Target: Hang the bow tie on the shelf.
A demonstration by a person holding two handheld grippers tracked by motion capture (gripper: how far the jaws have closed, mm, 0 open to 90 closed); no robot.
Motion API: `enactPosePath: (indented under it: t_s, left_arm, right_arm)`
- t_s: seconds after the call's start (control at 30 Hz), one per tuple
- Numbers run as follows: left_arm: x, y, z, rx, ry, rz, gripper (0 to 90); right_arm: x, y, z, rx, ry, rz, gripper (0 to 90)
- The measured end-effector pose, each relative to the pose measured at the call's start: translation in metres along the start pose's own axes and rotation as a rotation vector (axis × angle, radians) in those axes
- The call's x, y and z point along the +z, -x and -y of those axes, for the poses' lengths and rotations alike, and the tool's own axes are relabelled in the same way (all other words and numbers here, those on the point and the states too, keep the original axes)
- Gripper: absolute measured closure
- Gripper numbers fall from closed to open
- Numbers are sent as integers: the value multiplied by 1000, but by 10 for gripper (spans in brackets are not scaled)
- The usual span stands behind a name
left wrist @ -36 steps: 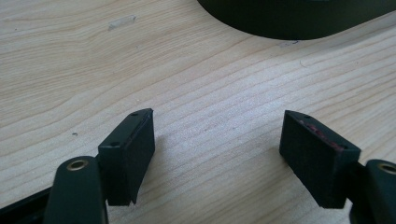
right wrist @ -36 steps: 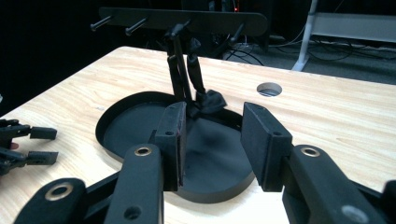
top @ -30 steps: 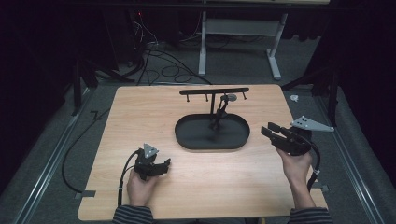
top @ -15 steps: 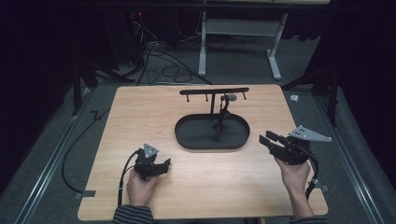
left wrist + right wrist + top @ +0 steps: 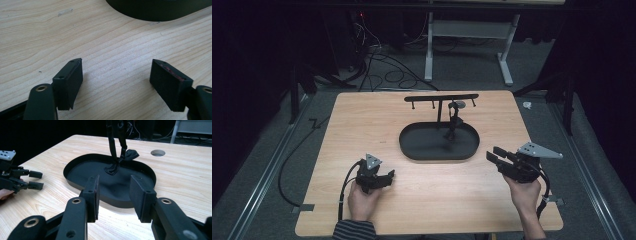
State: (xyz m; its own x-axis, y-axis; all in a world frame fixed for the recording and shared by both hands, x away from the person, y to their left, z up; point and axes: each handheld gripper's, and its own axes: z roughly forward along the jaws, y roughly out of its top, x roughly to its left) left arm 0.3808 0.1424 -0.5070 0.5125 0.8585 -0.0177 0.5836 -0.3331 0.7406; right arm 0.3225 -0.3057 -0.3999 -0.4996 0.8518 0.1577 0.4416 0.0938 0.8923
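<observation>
Tray [image 5: 412, 145] and stand [image 5: 439, 98] untouched.
Left gripper [image 5: 388, 176] and right gripper [image 5: 493, 155] both spread, empty; next likely reaching toward the tray.

Overhead light falls evenly on the pale wooden surface [image 5: 422, 200], while the room around it sinks into near-black. Shadows under the jaws are soft; the close views look slightly hazy.

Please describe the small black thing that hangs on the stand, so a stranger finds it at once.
On the wooden table stands a black oval tray with a T-shaped stand. The black strap hangs under the bar's right half, its knotted end reaching the tray; the other pegs are bare.
</observation>
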Motion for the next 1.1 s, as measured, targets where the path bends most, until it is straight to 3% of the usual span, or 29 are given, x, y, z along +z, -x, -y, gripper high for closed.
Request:
enactPosePath:
  t_s: [1.1]
  left_arm:
    - [0, 0, 0, 0, 0, 0, 271]
  right_arm:
    - [23, -19, 30, 0, -54, -48, 634]
